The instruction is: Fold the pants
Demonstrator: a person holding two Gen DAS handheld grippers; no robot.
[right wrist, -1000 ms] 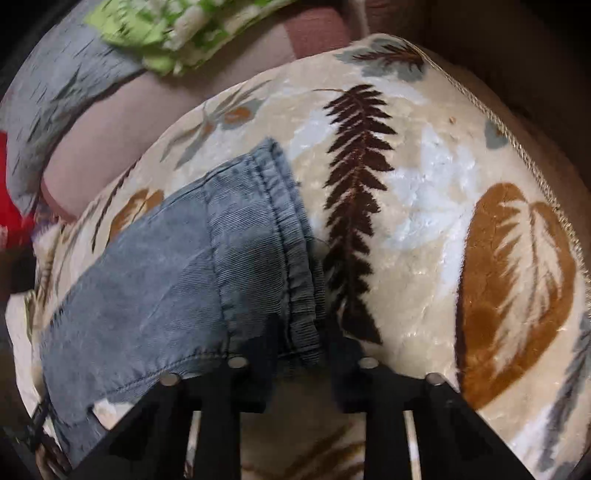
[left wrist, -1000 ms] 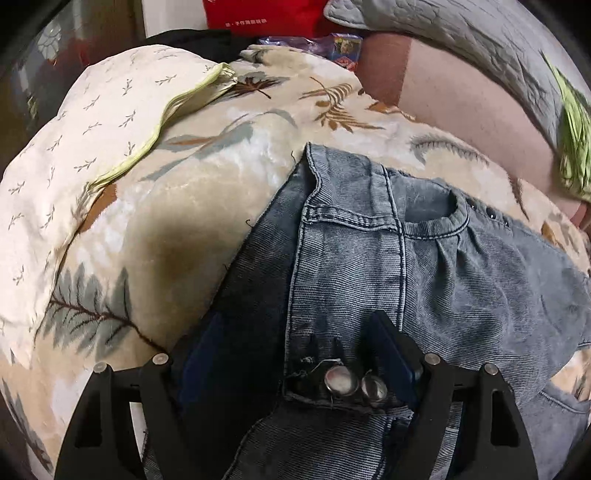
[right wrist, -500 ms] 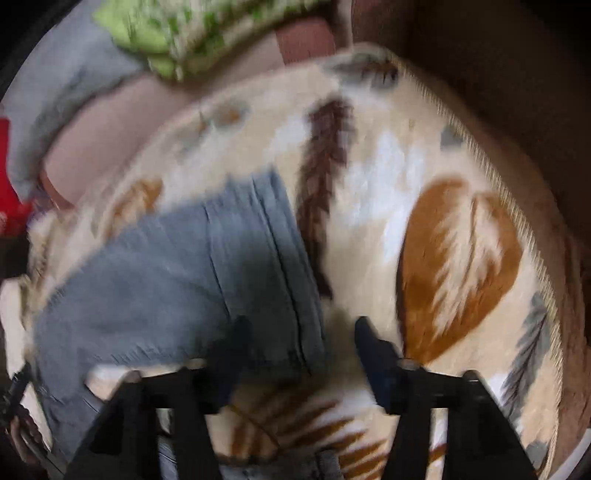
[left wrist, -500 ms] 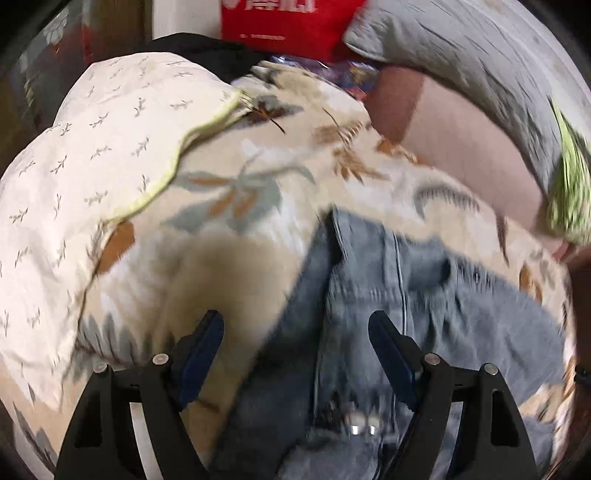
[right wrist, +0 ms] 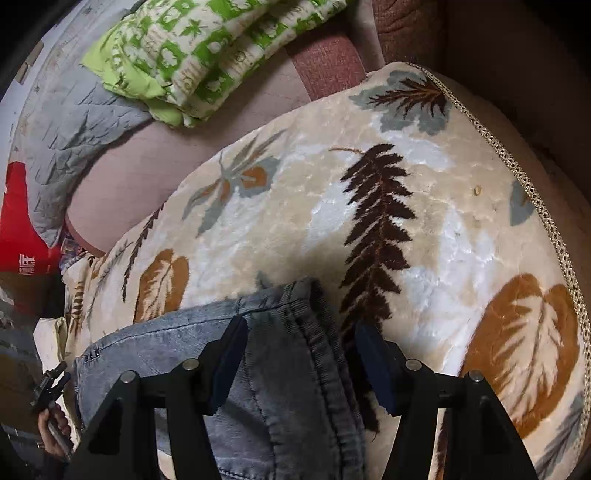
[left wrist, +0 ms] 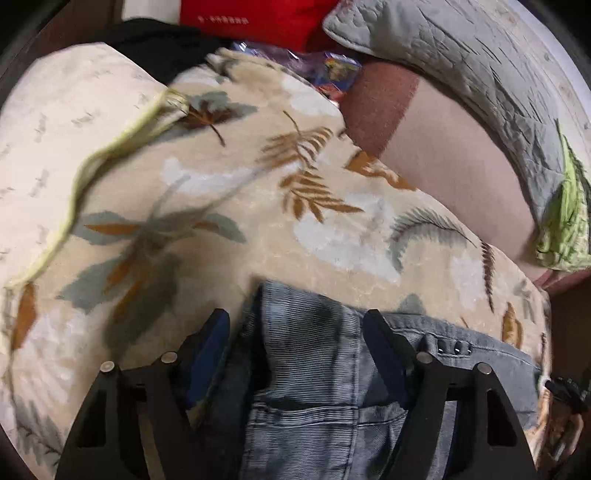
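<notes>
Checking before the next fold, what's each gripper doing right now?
Left gripper: closing, jeans between jaws, not gripped.
Right gripper: open over jeans edge.

A plush cream blanket printed with brown, rust and grey-blue leaves [right wrist: 369,192] covers the bed, edged by a braided gold trim [right wrist: 517,173] on its right side in the right wrist view. Behind it runs a pinkish-brown padded surface [left wrist: 450,162], on which rest a quilted grey cover [left wrist: 480,62] and a folded green-and-white patterned cloth [right wrist: 207,55]. At the left lies a cream pillow with small sprig motifs and yellow-green piping [left wrist: 55,129], beyond it a red bag with white lettering [left wrist: 255,18]; the edges are dim.
</notes>
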